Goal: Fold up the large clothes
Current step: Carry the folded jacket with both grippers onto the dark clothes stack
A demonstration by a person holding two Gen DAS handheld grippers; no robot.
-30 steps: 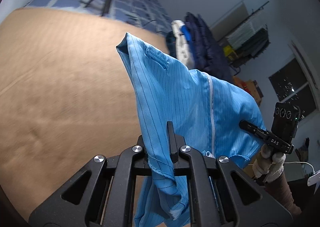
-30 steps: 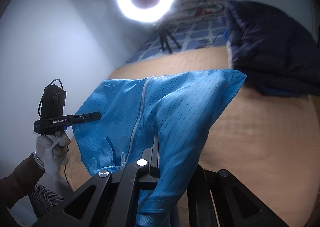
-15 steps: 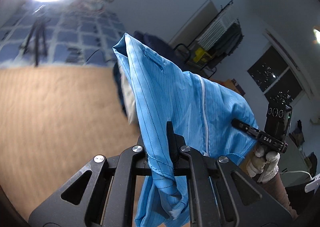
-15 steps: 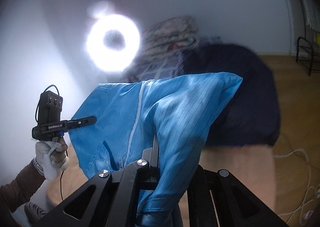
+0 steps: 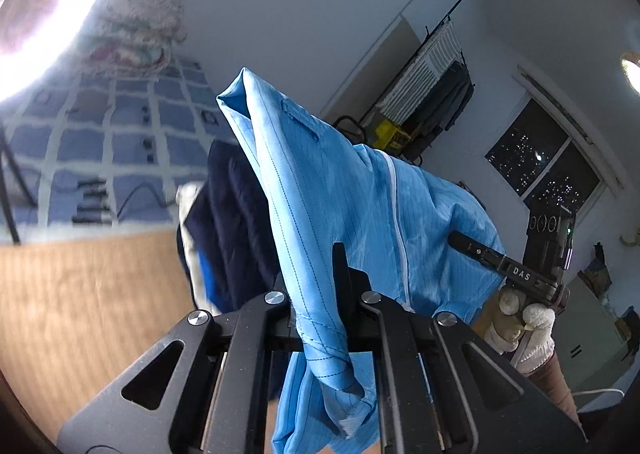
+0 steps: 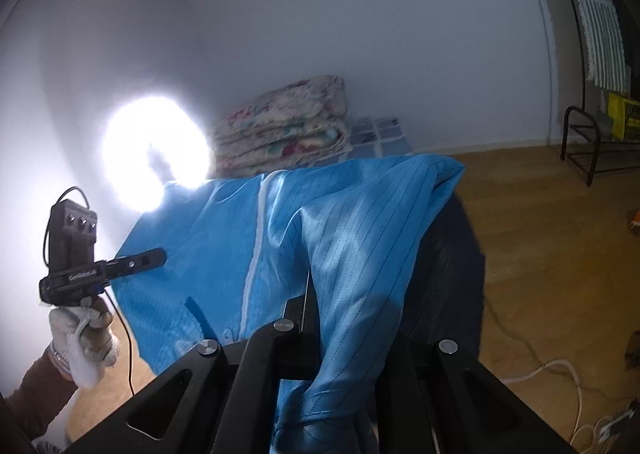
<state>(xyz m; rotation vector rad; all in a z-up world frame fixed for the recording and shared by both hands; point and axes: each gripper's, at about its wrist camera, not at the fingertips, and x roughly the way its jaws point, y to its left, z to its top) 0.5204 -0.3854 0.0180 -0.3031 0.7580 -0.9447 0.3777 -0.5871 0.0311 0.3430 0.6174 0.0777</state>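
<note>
A large light-blue pinstriped garment [image 5: 336,206] with a white zipper hangs stretched in the air between both grippers. My left gripper [image 5: 320,294] is shut on one edge of it, the cloth bunched between the jaws. My right gripper [image 6: 316,318] is shut on the opposite edge of the garment [image 6: 320,238]. Each wrist view shows the other gripper held in a gloved hand: the right one [image 5: 472,248] at the garment's right side, the left one [image 6: 154,256] at its left side.
A tan bed surface [image 5: 80,294] lies below left. A dark navy garment [image 5: 236,226] is piled behind the blue one. Folded floral blankets [image 6: 284,130] sit by the wall beside a bright ring light [image 6: 156,158]. A clothes rack [image 5: 432,66] and wooden floor [image 6: 560,254] lie to the right.
Both grippers have lifted and tilted upward with the garment still stretched between them. The views have swung from the bed surface toward the wall, blankets and floor.
</note>
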